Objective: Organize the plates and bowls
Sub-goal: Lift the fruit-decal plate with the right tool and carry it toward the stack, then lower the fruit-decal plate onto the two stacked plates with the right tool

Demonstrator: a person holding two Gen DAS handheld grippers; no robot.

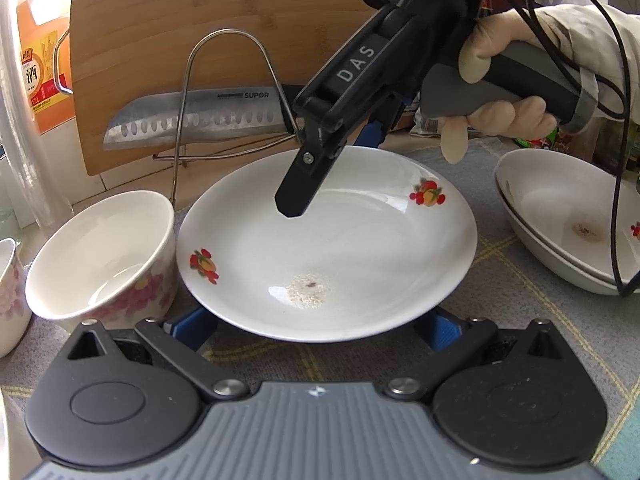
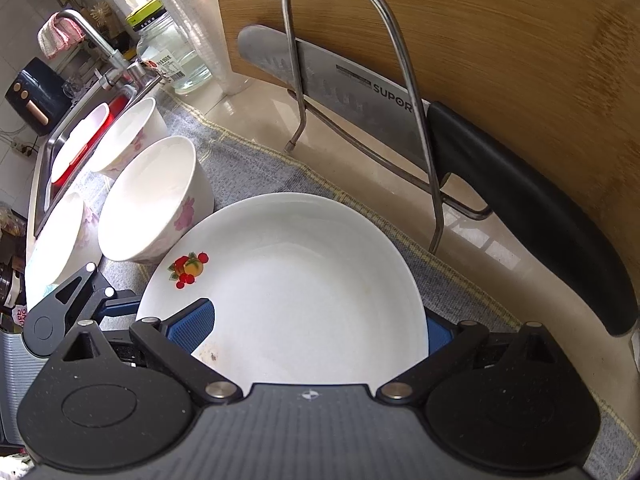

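Two grippers at one white plate (image 1: pixel 328 240) on the grey mat (image 1: pixel 520 300).
Right gripper (image 2: pixel 320 332) pinches its far rim, one finger above, one beneath; left gripper (image 1: pixel 320 328) spread wide under the near rim, beside a bowl (image 1: pixel 104 256).

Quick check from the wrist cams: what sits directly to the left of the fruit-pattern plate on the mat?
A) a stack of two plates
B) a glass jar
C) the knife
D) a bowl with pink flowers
D: the left wrist view shows a bowl with pink flowers right beside the left rim of the fruit-pattern plate; the stack of plates lies to the right, and the knife rests behind in the wire rack.
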